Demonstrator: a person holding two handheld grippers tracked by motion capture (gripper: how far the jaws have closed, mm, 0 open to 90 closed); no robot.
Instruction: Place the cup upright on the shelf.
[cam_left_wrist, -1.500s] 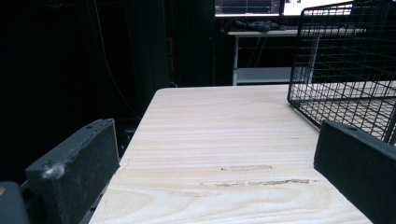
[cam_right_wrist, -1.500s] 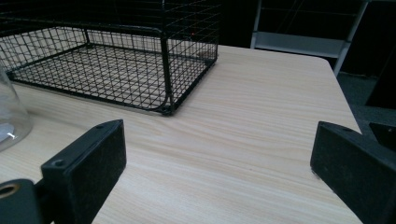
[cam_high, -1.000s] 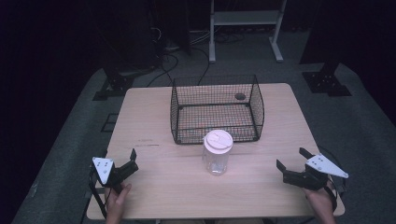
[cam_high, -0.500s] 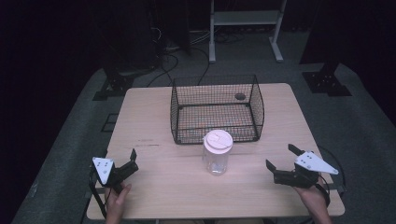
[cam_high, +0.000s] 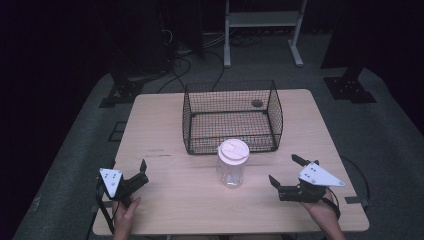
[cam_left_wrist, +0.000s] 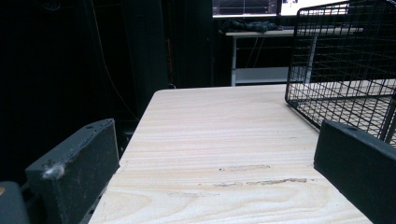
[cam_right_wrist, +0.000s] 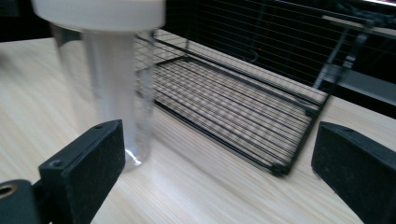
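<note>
A clear plastic jar (cam_high: 233, 166) with a white lid stands upright on the wooden table (cam_high: 160, 135), just in front of a black wire basket (cam_high: 232, 117). My right gripper (cam_high: 284, 169) lies low on the table to the jar's right, open and holding nothing. In the right gripper view the jar (cam_right_wrist: 112, 84) rises just past the left jaw, with the basket (cam_right_wrist: 233, 93) behind it; the right gripper (cam_right_wrist: 219, 154) is apart from both. My left gripper (cam_high: 142, 173) rests open near the front left corner, and the left gripper (cam_left_wrist: 217, 140) frames bare wood with the basket (cam_left_wrist: 345, 70) at right.
A small dark round spot (cam_high: 257, 103) shows at the basket's back right. Behind the table a white metal stand (cam_high: 262, 30) and cables lie on the dark floor. The table's left edge (cam_left_wrist: 140, 126) drops off close to my left gripper.
My right gripper has slid left along the table toward the jar. The left gripper, the jar and the basket have not moved.
</note>
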